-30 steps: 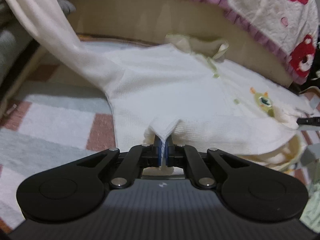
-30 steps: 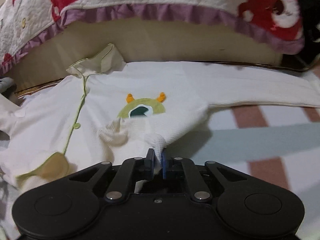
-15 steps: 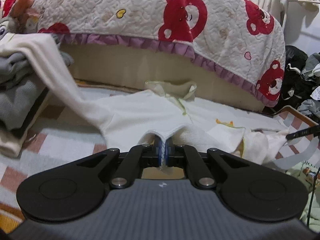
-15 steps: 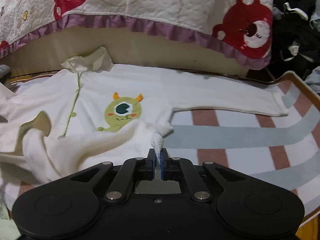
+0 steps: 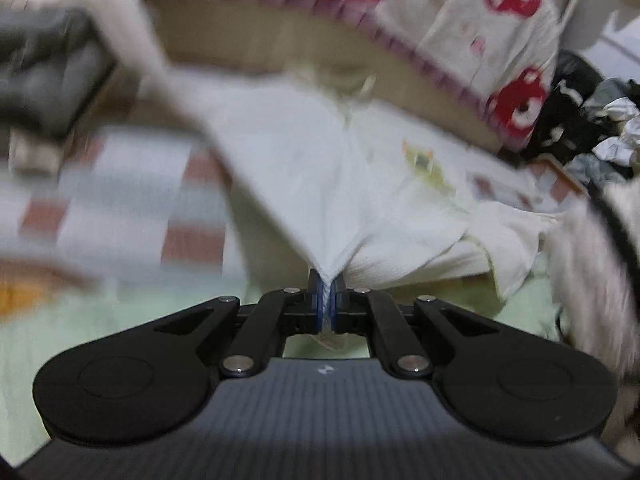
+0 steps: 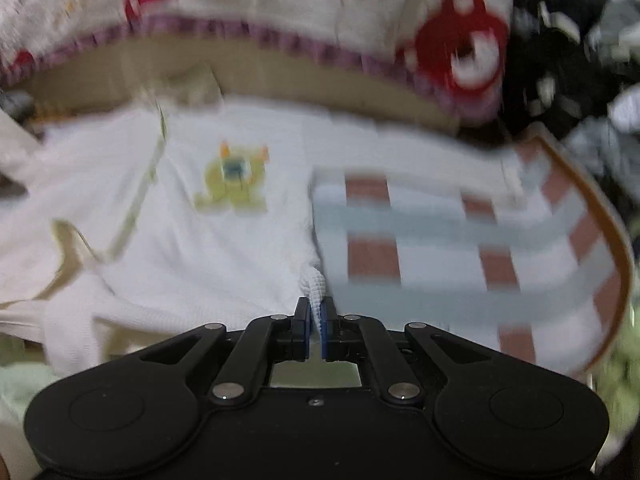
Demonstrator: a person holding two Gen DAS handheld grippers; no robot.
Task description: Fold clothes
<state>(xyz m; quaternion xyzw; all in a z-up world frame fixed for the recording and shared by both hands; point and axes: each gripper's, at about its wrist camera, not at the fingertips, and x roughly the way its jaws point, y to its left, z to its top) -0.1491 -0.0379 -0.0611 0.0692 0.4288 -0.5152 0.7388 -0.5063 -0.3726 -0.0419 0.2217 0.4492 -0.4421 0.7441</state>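
A white baby garment (image 5: 304, 184) (image 6: 224, 248) with a green monster patch (image 6: 234, 182) lies spread on a striped mat. My left gripper (image 5: 327, 285) is shut on a pinched corner of its lower hem, pulled taut into a point. My right gripper (image 6: 315, 312) is shut on the other lower corner of the same garment. One sleeve (image 5: 132, 36) trails up to the far left, the other sleeve (image 6: 420, 148) lies flat to the right. Both views are motion-blurred.
The striped mat (image 6: 440, 248) with a brown edge lies under the garment. A quilt with red bears (image 5: 440, 4) (image 6: 360, 12) hangs over the bed side behind. Grey folded clothes (image 5: 44, 76) sit far left. Dark clutter (image 6: 560, 48) fills the right.
Both grippers have pulled back toward me with the hem corners, stretching the garment flatter along the mat; the bunched lower part has smoothed out. Both stay shut on the cloth.
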